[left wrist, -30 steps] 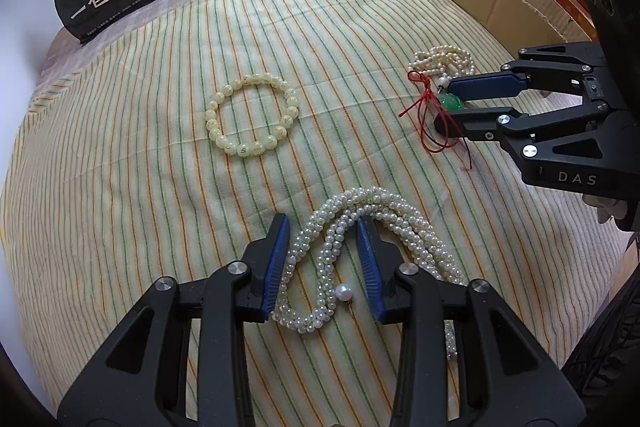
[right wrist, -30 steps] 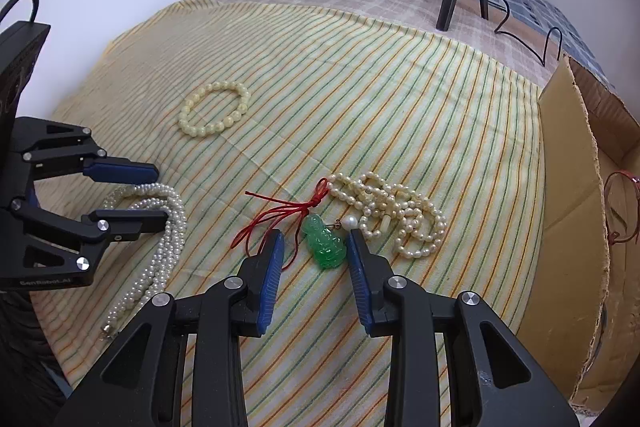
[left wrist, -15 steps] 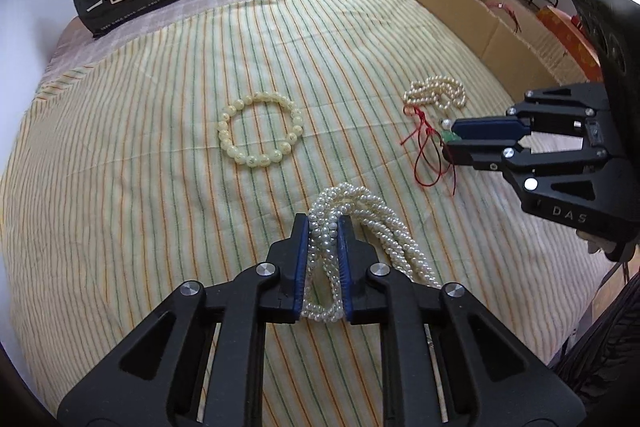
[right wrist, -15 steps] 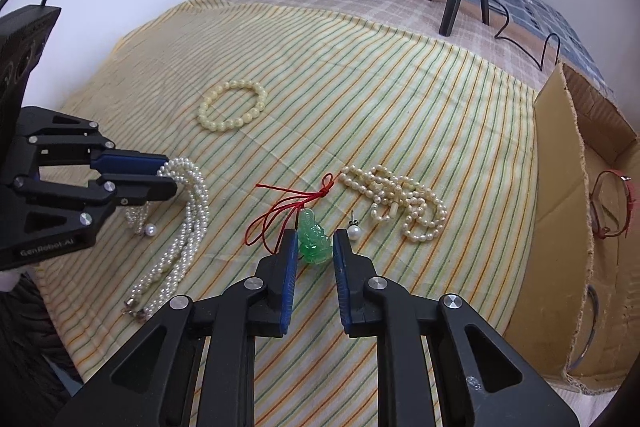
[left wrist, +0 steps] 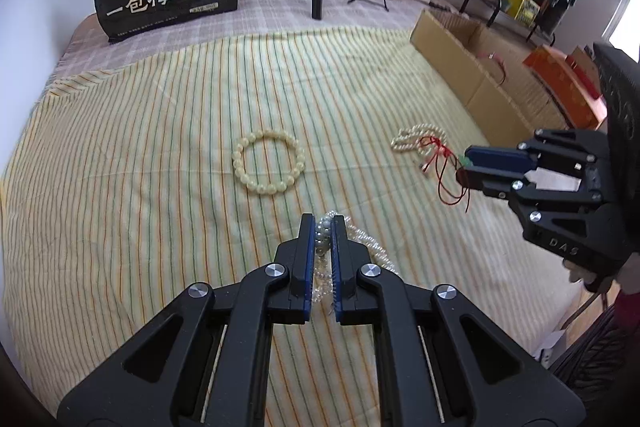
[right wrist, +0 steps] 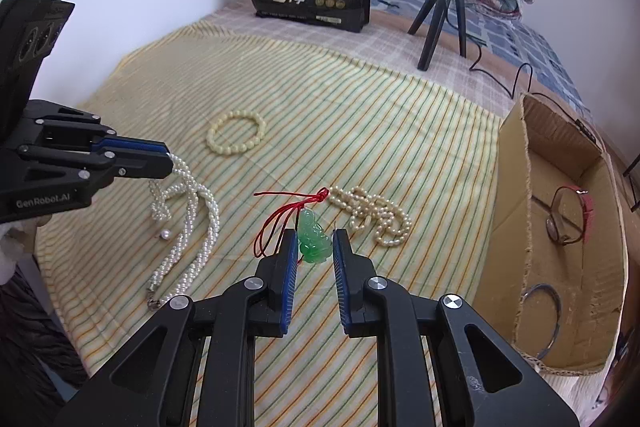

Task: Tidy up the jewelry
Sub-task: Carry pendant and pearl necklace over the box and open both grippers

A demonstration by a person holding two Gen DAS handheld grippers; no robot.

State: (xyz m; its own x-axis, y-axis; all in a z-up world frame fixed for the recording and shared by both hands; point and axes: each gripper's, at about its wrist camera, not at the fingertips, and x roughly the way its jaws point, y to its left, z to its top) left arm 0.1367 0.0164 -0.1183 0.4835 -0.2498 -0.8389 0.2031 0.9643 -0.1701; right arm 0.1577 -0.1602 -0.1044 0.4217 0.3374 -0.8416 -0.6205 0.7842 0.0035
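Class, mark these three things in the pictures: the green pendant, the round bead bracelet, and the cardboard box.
green pendant (right wrist: 315, 237), right wrist view, middle of the carved body.
round bead bracelet (left wrist: 267, 189), left wrist view, a bead on its near arc.
cardboard box (right wrist: 507, 187), right wrist view, its near outer wall.

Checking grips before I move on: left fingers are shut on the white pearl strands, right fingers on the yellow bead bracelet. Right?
Not quite. The right gripper holds the green pendant, as the right wrist view shows; the yellow bead bracelet lies untouched on the striped cloth. The left gripper is shut on the white pearl strands.
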